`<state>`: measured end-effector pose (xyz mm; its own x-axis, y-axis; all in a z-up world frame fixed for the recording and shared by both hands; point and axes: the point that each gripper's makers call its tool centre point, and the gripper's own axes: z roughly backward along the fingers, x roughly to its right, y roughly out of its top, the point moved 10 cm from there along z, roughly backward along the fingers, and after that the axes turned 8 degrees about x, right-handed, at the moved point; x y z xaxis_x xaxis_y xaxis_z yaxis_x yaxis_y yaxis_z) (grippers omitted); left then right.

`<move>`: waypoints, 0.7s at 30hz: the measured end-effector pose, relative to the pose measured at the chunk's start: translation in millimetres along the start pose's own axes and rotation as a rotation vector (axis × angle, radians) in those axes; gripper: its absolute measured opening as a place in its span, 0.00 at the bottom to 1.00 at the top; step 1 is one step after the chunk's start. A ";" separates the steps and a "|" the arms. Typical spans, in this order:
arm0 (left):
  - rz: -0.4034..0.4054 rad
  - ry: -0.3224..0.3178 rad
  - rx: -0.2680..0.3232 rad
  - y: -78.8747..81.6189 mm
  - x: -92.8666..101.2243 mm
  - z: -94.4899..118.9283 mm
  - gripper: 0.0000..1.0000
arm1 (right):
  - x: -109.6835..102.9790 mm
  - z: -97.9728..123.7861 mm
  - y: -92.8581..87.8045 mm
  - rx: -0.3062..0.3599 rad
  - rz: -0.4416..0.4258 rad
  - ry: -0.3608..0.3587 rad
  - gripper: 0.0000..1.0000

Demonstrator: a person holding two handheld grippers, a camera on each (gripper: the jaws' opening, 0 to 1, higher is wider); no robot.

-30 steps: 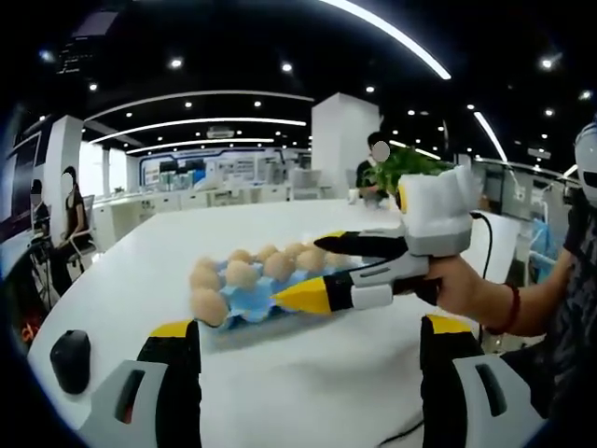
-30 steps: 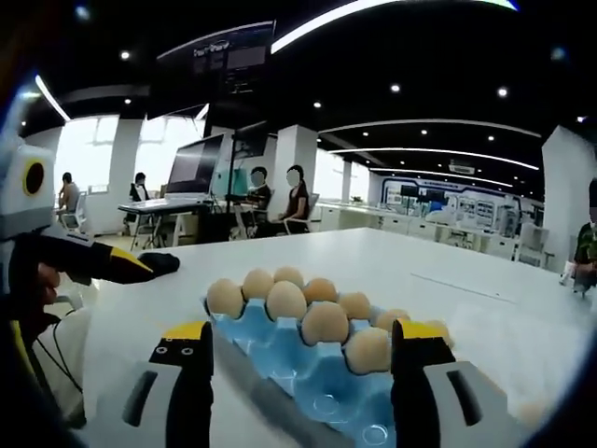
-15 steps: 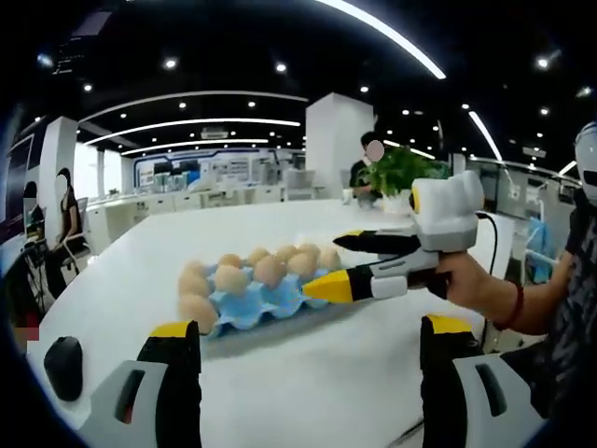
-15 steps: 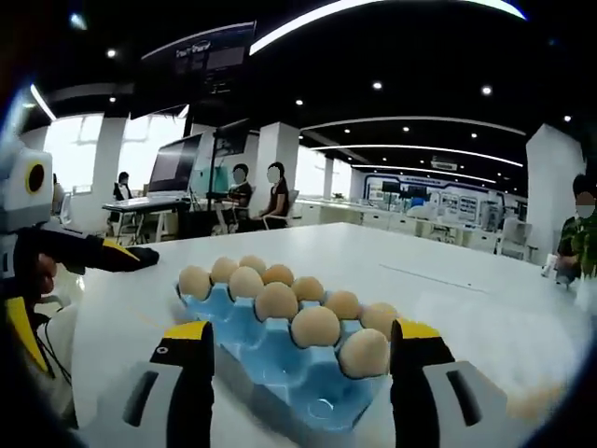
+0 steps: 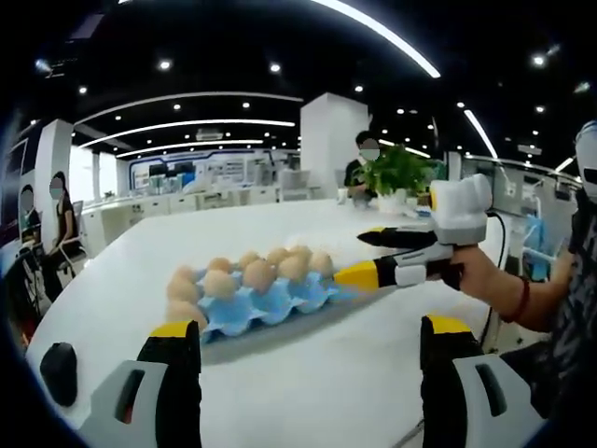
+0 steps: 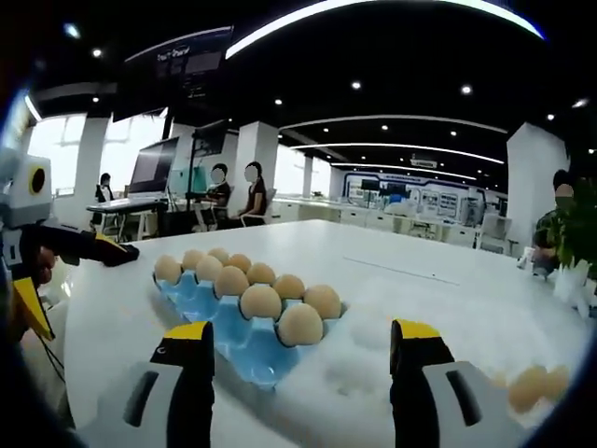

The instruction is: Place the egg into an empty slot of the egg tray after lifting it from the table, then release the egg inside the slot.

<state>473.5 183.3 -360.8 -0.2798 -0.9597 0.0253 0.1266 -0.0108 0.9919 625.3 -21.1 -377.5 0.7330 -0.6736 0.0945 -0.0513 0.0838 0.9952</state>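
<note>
- The table is a wide, glossy white top that runs from the bottom of both views far back into an open office.
- A blue tray lies on it at centre-left of the left gripper view and lower left of the right gripper view, most of its slots filled with brown eggs.
- Loose eggs rest on the bare table at the lower right of the right gripper view, well apart from the tray; they are blurred.
- The left claw rises from the bottom of its own view, jaws spread wide with nothing between them; it hangs above the table just in front of the tray.
- The right claw stands spread the same way in its own view, empty, near the tray's closest corner.
- In the left gripper view the right claw comes in from the right, held in a hand, its yellow tips apart beside the tray's right end.
- A dark mouse sits at the table's lower-left edge.
- The room has a black ceiling with long white light strips and spot lamps, white pillars, and desks at the back.
- A potted plant stands at the table's far end, with seated people beyond.
</note>
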 end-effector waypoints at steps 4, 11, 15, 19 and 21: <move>0.002 0.000 -0.003 -0.3 1.5 -0.9 1.00 | 6.0 4.7 -0.1 -0.001 -0.013 -0.016 0.80; -0.002 -0.007 -0.007 0.4 4.2 -3.9 1.00 | 18.8 15.0 -2.5 0.003 -0.032 -0.057 0.78; -0.006 -0.014 -0.008 1.0 5.4 -5.1 1.00 | 27.6 21.1 -4.3 0.017 -0.069 -0.097 0.72; -0.012 -0.025 -0.010 1.2 7.8 -6.6 1.00 | 34.3 25.5 -5.2 0.024 -0.079 -0.156 0.68; -0.013 -0.028 -0.009 1.3 8.3 -7.2 1.00 | 37.4 26.9 -5.6 0.031 -0.078 -0.184 0.66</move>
<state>478.1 173.3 -360.2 -0.3082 -0.9512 0.0164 0.1318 -0.0256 0.9910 634.7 -66.5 -378.7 0.5991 -0.8005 0.0177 -0.0222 0.0055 0.9997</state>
